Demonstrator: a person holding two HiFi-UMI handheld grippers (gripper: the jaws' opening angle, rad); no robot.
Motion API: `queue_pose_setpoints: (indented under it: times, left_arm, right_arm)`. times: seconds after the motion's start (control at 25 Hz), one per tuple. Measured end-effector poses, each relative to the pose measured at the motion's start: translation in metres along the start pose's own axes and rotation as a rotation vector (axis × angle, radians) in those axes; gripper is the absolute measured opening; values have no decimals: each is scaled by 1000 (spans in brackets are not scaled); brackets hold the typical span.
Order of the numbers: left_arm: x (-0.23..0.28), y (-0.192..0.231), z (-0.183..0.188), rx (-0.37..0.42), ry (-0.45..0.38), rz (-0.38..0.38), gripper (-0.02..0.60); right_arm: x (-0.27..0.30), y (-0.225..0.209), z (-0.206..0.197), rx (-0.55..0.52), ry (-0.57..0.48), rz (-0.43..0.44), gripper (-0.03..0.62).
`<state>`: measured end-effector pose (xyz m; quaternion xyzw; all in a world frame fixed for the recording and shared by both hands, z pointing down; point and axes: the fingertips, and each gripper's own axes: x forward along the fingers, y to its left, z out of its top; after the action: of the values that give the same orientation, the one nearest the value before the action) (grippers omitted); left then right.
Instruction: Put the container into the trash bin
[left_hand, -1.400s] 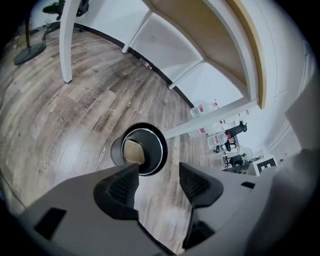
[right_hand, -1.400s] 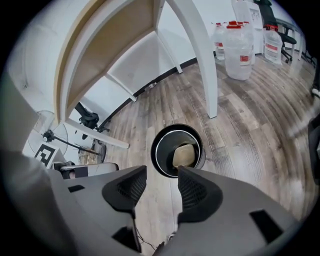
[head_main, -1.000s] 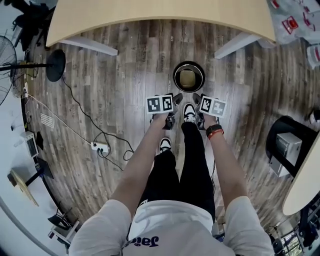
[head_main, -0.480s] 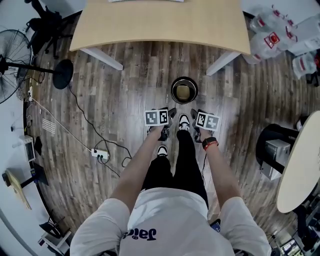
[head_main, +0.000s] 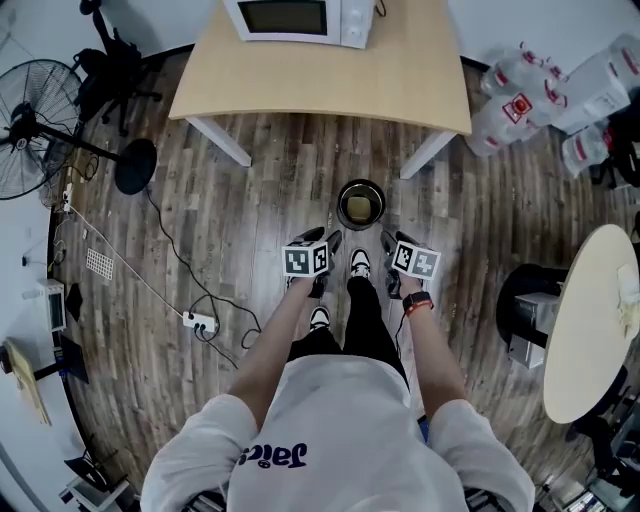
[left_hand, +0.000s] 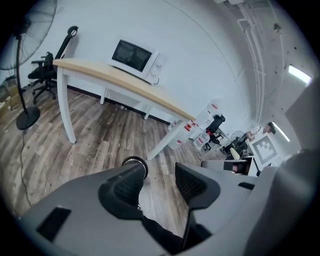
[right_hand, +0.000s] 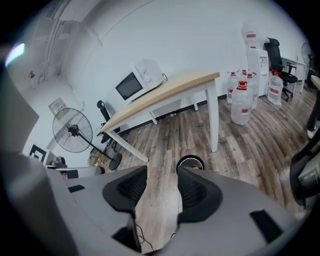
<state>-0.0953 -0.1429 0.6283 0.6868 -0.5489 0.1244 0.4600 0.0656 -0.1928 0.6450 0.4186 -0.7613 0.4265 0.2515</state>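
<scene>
The container (head_main: 360, 208), a tan piece, lies inside the round black trash bin (head_main: 341, 203). The bin stands on the wood floor at 12 o'clock from the person's front shoe (head_main: 358, 262), just beyond it and short of the table (head_main: 320, 80). I judge the drop to be done.

The left gripper (head_main: 333, 238) hangs at 7 o'clock of the bin, its claw spread with only floor showing between the pads. The right gripper (head_main: 386, 240) hangs at 5 o'clock, its jaws opening, with nothing between them either. Neither touches the bin.

The main risk is that the bin sits close to the toe, so a step toward 12 o'clock could knock it over and tip the container out. I cannot tell whether the container sits fully below the rim; if it leans there, a nudge could free it. The cable (head_main: 150, 215) and power strip (head_main: 200, 321) at 8 o'clock could catch a foot on a turn that way
</scene>
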Motion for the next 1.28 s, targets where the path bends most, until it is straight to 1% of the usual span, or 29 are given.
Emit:
queue_pose_setpoints:
  times: [0.12, 0.24, 0.32, 0.4, 0.48, 0.68, 0.76, 0.84, 0.96, 1.12, 1.28]
  left_arm:
    - [-36, -12, 11, 54, -51, 2, 221]
    - [-73, -18, 22, 74, -88, 12, 225]
    - [-95, -20, 28, 89, -119, 25, 225]
    - [-115, -22, 32, 109, -149, 35, 225]
    - [-134, -25, 35, 129, -177, 41, 225]
    - [-174, -43, 55, 166, -268, 34, 225]
    - [-188, -52, 66, 200, -303, 32, 224]
    - [-201, -62, 77, 245, -335, 31, 224]
    - [-222, -74, 93, 282, -389, 22, 221]
    - [-252, -87, 114, 309, -455, 12, 199]
    - [-280, -104, 138, 356, -529, 4, 149]
  right_arm:
    - [-33, 18, 5, -11, -43, -4, 221]
    - [-59, 39, 4, -64, -58, -11, 232]
    - [-73, 54, 3, -93, -72, 0, 236]
    - [-86, 70, 4, -106, -97, 21, 238]
    - [-102, 82, 8, -120, -134, 20, 238]
    - [-141, 109, 34, -188, -233, 16, 236]
    - [-156, 121, 44, -208, -271, 25, 236]
    - [-170, 131, 55, -222, -317, 31, 219]
    - [-191, 147, 70, -212, -397, 41, 216]
    - [-219, 171, 92, -207, -484, 75, 212]
    - [-246, 196, 111, -272, -562, 82, 196]
